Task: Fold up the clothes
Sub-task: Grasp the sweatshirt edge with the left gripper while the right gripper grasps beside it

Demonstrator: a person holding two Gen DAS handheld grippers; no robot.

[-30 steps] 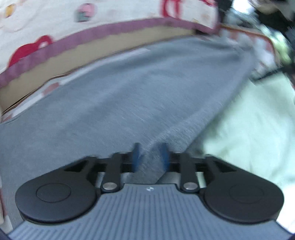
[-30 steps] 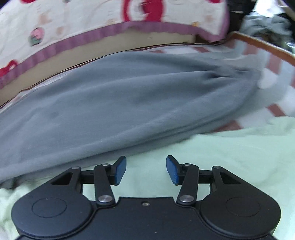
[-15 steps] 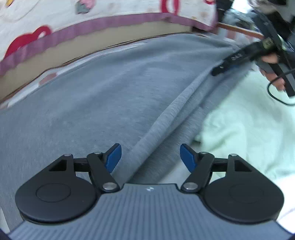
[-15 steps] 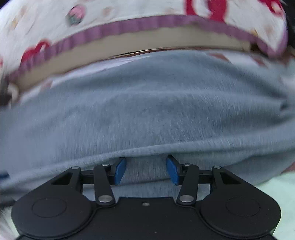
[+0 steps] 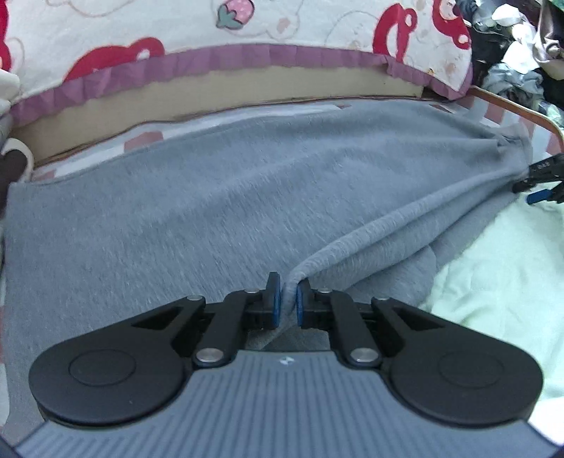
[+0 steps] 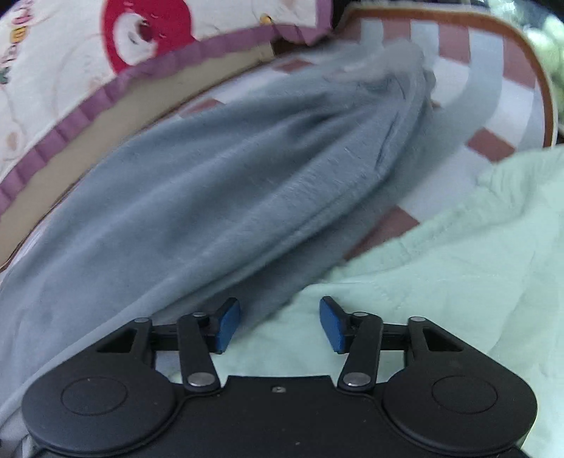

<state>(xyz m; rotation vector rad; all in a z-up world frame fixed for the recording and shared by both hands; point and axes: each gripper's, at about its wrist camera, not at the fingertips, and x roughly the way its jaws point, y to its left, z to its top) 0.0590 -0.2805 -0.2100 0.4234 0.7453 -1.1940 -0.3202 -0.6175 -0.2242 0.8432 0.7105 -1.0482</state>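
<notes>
Left gripper (image 5: 288, 303) pinching 1 grey garment (image 5: 211, 197); right gripper (image 6: 280, 324) agape.

Bed (image 6: 454, 88): sheet checked white, grey and red-brown. Grey garment (image 5: 211, 197) lies spread across it from 9 to 2 o'clock. Pale green blanket (image 6: 458, 267) lies at 4 o'clock, touching the garment's near edge. Patterned quilt (image 5: 282, 38), purple-bordered, at 12 o'clock.

A bed with a red-and-white checked sheet (image 6: 454, 38) fills the scene, edged at the far right by a curved wooden rail (image 6: 544, 88). Along the far side lies a cartoon-print quilt (image 5: 299, 28) with a purple frill. A pale green blanket (image 6: 458, 264) covers the near right. Clutter (image 5: 511, 56) piles beyond.
</notes>
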